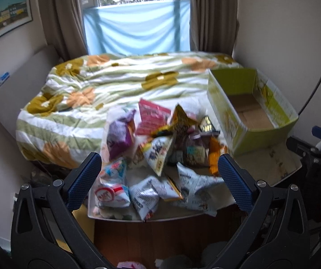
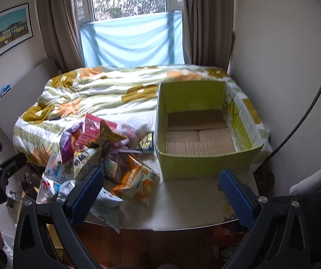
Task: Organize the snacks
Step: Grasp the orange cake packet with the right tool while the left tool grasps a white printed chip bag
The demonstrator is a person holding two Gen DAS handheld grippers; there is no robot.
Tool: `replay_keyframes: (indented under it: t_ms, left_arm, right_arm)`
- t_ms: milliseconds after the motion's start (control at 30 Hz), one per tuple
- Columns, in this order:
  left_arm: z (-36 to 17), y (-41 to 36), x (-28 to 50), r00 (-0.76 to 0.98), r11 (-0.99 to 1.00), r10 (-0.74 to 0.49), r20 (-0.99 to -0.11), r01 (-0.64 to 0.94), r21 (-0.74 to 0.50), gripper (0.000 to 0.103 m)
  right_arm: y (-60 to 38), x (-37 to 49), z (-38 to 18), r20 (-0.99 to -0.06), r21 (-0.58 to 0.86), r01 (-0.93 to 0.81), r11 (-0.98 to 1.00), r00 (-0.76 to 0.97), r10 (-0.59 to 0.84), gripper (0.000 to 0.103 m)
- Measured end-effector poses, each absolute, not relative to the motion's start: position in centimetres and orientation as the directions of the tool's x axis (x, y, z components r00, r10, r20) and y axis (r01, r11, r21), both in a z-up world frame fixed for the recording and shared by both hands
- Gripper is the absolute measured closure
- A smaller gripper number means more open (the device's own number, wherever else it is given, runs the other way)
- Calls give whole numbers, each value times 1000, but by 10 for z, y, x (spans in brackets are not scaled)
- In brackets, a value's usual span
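Hovering released, the left gripper [image 1: 159, 177] and right gripper [image 2: 161, 186] hold nothing — snack packets [image 1: 158, 148] lie heaped beside the empty green box [image 2: 205, 163]; next, a first grasp.

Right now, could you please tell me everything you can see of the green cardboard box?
The green cardboard box is open-topped and upright, its rectangular walls lime green with pale printing on the right side. Its bare brown floor looks empty. It sits on the pale board at the bed's foot, right of the snack pile, with nothing gripping it.
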State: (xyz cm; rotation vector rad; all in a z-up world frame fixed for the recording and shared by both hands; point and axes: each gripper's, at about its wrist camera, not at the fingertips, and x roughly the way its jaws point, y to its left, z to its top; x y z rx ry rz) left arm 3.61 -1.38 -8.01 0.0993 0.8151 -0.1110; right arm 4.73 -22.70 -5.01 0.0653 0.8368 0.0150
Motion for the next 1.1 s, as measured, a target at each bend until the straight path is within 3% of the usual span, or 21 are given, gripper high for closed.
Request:
replay_keyframes:
  t_ms: [333,733,867,1100]
  left_arm:
    - [-175,-67,34,577,993,-20,-816,109,53,1]
    - [-245,-110,61,590,965,154,-793,82,249,3]
    - [-255,-113,70,581,955,144,-801,129,266,16]
    - [-270,-112,81,528,958,108,-843,172,230,27]
  right_arm:
    - [-258,91,-133,-836,184,-122,975,502,221,0]
    - [-253,134,-196,-819,321,-183,929,439,369,0]
    - [-249,143,-210,-808,387,-152,909,419,414,0]
    - [-241,150,-226,-786,495,-70,866,388,481,0]
